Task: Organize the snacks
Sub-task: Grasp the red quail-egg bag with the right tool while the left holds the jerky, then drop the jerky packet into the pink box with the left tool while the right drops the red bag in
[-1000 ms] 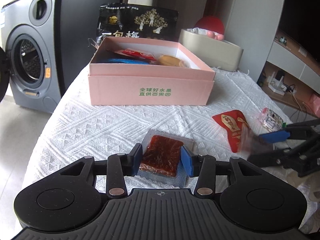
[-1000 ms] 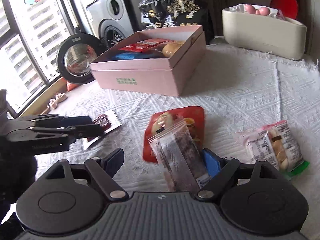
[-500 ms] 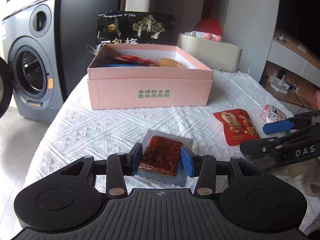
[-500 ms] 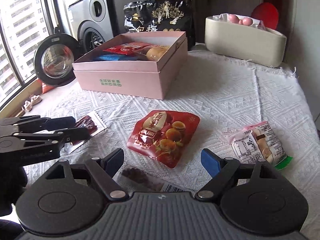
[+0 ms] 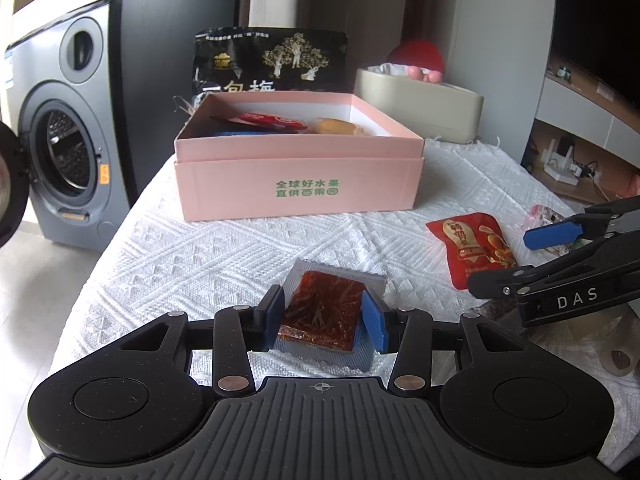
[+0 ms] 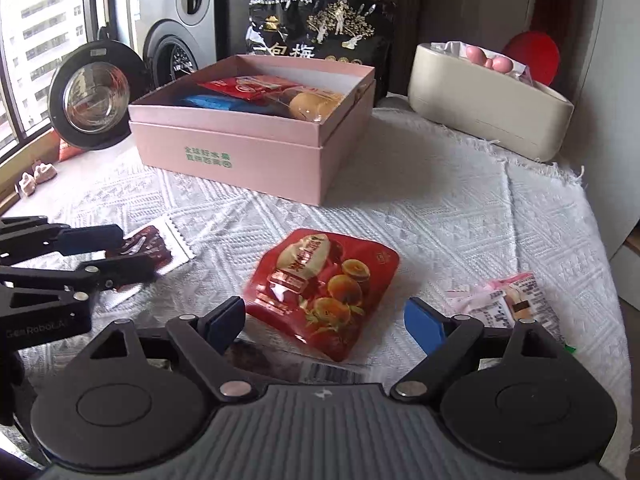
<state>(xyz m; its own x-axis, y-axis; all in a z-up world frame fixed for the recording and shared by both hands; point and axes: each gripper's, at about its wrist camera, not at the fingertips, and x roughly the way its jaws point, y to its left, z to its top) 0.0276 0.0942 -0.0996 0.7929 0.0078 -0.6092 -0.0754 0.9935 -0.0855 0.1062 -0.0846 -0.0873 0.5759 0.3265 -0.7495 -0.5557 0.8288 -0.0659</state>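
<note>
A pink open box with several snacks inside stands at the back of the table; it also shows in the right wrist view. My left gripper is shut on a clear packet of red-brown snack resting on the cloth. My right gripper is open, just in front of a red egg-snack pouch. A clear packet of dark snack lies under the right gripper. A pink-and-white wrapped snack lies at the right.
A black snack bag stands behind the box. A beige tub sits at the back right. A washing machine with its door open stands left of the table. The white cloth hangs over the table's right edge.
My right gripper has opened and let go of the clear dark-snack packet, which now lies beneath it. The right gripper has drawn back. My left gripper has kept its grip on the red-brown packet.
</note>
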